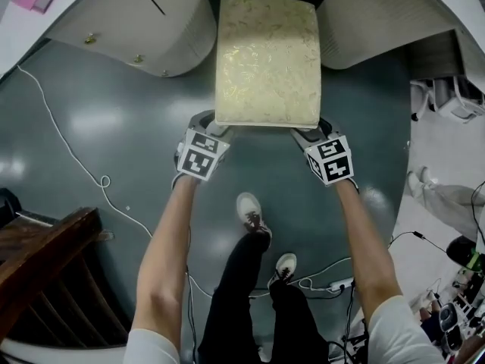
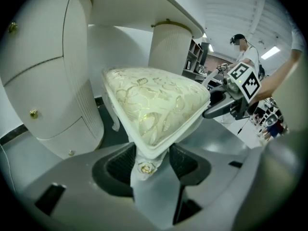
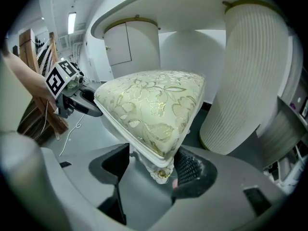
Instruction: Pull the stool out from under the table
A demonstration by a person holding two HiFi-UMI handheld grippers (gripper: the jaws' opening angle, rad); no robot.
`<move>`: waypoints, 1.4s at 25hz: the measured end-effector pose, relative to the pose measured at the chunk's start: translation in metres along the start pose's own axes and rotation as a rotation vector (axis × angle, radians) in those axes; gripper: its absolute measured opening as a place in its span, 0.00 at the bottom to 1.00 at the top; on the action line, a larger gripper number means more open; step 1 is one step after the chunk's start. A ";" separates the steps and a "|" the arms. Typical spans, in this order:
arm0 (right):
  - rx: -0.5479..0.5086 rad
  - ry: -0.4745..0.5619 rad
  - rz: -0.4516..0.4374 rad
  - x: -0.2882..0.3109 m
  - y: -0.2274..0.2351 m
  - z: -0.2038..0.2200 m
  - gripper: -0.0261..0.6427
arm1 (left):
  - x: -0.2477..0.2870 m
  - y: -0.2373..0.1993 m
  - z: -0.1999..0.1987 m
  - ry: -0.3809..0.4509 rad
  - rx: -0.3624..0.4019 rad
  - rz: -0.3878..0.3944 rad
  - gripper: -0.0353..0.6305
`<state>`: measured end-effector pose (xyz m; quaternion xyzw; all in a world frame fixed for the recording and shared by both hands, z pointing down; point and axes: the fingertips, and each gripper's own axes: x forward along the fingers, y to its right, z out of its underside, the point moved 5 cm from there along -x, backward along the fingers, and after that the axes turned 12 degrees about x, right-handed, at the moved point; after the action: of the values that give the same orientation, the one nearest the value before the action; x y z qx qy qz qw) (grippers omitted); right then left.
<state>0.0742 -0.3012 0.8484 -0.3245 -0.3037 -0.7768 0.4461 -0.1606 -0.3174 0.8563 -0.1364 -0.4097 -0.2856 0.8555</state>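
Note:
The stool (image 1: 267, 59) has a cream cushion with a gold leaf pattern on a white frame. Its far end lies under the white table (image 1: 136, 21), between the table's two ribbed pedestals. My left gripper (image 1: 211, 123) is shut on the stool's near left corner. My right gripper (image 1: 311, 131) is shut on the near right corner. In the left gripper view the corner post with its gold rosette (image 2: 144, 168) sits between the black pads of the left gripper (image 2: 147, 165). In the right gripper view the other corner post (image 3: 161, 173) sits in the right gripper (image 3: 154, 170).
A dark wooden frame (image 1: 45, 264) stands at the lower left. A thin white cable (image 1: 68, 150) runs over the grey floor, and a power strip (image 1: 341, 284) lies near my feet (image 1: 250, 211). Another person's legs (image 1: 443, 199) are at the right.

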 end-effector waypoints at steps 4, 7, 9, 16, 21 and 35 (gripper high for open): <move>-0.002 0.000 0.001 -0.017 -0.011 0.027 0.49 | -0.011 0.029 0.013 -0.011 -0.003 -0.013 0.39; 0.006 0.001 0.001 -0.031 -0.019 0.047 0.49 | -0.020 0.054 0.024 -0.008 -0.009 -0.025 0.39; -0.005 -0.014 0.003 -0.041 -0.026 0.062 0.49 | -0.027 0.071 0.032 -0.008 -0.014 -0.026 0.39; -0.025 -0.093 -0.014 -0.078 -0.059 0.117 0.49 | -0.055 0.128 0.066 -0.059 -0.032 -0.001 0.39; -0.064 -0.172 -0.035 -0.109 -0.082 0.163 0.49 | -0.075 0.176 0.091 -0.101 -0.037 0.021 0.39; -0.080 -0.210 -0.029 -0.149 -0.095 0.198 0.49 | -0.104 0.226 0.123 -0.168 -0.100 0.001 0.39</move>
<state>0.0939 -0.0365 0.8350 -0.4172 -0.3222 -0.7564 0.3873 -0.1538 -0.0404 0.8523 -0.2027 -0.4651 -0.2930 0.8104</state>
